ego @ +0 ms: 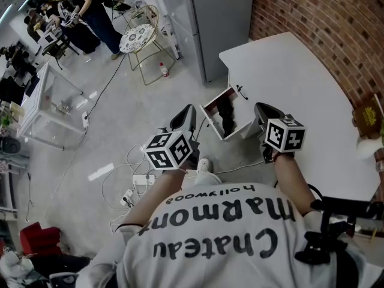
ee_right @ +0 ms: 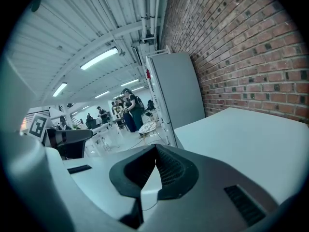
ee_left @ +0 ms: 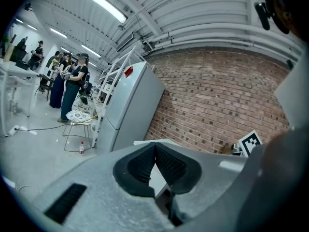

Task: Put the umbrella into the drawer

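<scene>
In the head view an open white drawer (ego: pixel 242 129) sticks out of the white table (ego: pixel 288 83). A black folded umbrella (ego: pixel 227 116) lies inside it. My left gripper (ego: pixel 190 109) hangs to the left of the drawer, over the floor. My right gripper (ego: pixel 260 107) hovers just right of the drawer, at the table's edge. Neither touches the umbrella. In the left gripper view the left gripper (ee_left: pixel 155 144) has its pads together and nothing between them. The right gripper view shows the right gripper (ee_right: pixel 155 147) likewise shut and empty, with the table top beyond it.
A tall grey cabinet (ego: pixel 219 23) stands behind the table, against the brick wall (ego: pixel 336 23). A wire chair with a round patterned seat (ego: pixel 138 38) and a bottle (ego: pixel 163 69) are on the floor. A power strip with cables (ego: pixel 137 182) lies near my feet. People stand at the far left.
</scene>
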The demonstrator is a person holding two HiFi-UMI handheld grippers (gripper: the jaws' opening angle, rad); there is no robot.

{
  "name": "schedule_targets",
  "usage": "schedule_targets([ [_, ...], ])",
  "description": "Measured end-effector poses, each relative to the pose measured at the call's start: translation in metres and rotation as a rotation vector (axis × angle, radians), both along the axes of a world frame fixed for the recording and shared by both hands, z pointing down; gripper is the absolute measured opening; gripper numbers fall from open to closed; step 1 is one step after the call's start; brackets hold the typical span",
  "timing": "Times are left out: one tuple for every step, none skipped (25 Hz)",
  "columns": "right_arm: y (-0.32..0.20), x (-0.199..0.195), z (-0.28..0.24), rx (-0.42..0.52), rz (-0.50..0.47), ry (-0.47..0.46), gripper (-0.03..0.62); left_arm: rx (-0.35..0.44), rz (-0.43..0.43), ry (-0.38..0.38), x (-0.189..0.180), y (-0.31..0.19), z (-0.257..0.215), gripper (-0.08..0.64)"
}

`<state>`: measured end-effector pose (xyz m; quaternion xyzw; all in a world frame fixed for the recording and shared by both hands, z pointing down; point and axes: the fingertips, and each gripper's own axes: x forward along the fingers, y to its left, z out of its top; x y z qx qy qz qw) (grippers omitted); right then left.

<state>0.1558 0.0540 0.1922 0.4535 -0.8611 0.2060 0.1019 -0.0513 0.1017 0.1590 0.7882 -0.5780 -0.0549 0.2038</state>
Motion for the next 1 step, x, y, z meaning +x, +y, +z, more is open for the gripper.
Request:
schedule_targets([
  [-0.0007, -0.0003, 0.0, 0.0, 0.0, 0.001, 0.014, 0.001, 0.0, -0.001, -0.0004, -0.0009, -0.0005, 0.015],
])
